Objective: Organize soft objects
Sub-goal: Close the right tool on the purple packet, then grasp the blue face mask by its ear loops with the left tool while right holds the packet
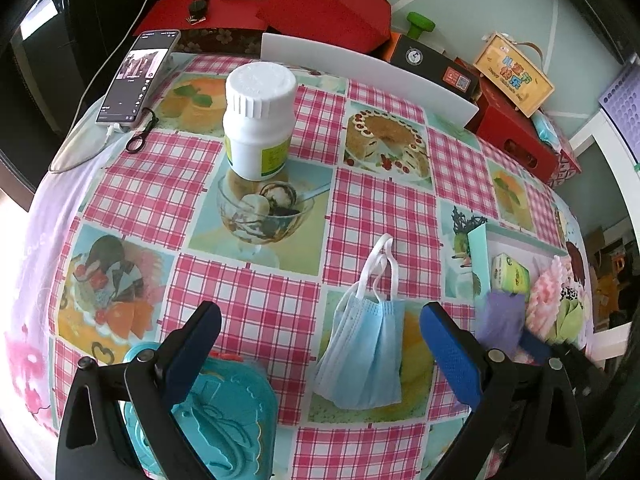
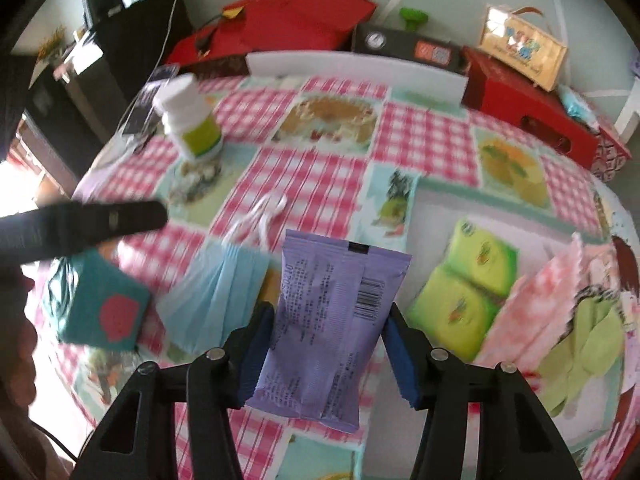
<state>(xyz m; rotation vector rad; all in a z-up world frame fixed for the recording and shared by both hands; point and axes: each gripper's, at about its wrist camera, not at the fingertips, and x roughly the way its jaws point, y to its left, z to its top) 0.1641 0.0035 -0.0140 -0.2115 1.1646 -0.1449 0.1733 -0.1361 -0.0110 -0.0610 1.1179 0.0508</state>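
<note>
So the right gripper has its blue pads clamped on both long edges of a purple packet, squeezing it across its width. The packet's long axis runs roughly from 6 to 12 o'clock in the right wrist view, tipped a bit toward 1, with the barcode end pointing away from the camera and the crimped bottom seam hanging down near the jaws. It's up off the checked tablecloth, not touching it. In the left wrist view you can see the same packet as a purple blur at about 4 o'clock.

The left gripper is spread wide with nothing between the pads. A stack of blue face masks lies flat on the cloth in the gap between its fingers, long axis about 6 to 12, white ear loops pointing to 12. I can't count how many masks are in the stack.

Counting the rest: one white pill bottle standing upright at 11 o'clock, one phone further out at 10, one teal box under the left finger. At 3 o'clock there's a tray holding two green tissue packs, side by side and touching, plus a pink cloth and a green cloth next to them.
</note>
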